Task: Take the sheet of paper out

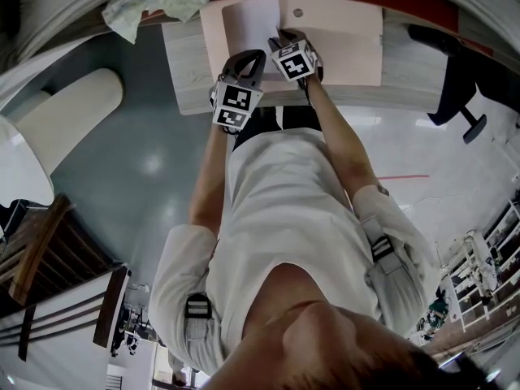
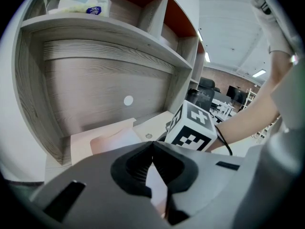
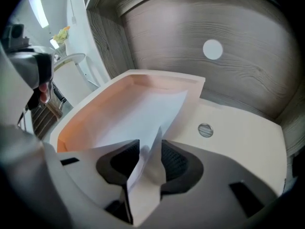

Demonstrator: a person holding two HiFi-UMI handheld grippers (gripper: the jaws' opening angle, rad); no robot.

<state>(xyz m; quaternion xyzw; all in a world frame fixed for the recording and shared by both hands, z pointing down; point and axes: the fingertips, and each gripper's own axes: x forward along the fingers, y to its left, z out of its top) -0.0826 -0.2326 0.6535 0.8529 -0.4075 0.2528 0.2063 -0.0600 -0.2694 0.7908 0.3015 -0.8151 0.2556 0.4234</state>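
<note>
A peach snap folder (image 1: 341, 47) lies open on the desk (image 1: 187, 71), with a white sheet of paper (image 1: 252, 23) in its left half. In the right gripper view the sheet (image 3: 143, 118) rises out of the folder's pocket (image 3: 90, 113), and its near corner stands curled between the jaws. My right gripper (image 3: 148, 149) is open, with a gap between the pads. It reaches the sheet's near right edge in the head view (image 1: 283, 37). My left gripper (image 1: 252, 57) sits at the folder's front edge. Its jaws (image 2: 152, 147) are shut on a pale pink flap of the folder (image 2: 100, 137).
A wood-grain back panel with a round white cap (image 3: 212, 49) closes the desk behind the folder. The shelf above holds a crumpled plastic bag (image 2: 76, 1). A black office chair (image 1: 455, 88) stands to the right, a round white table (image 1: 16, 161) and a wooden chair (image 1: 41, 250) to the left.
</note>
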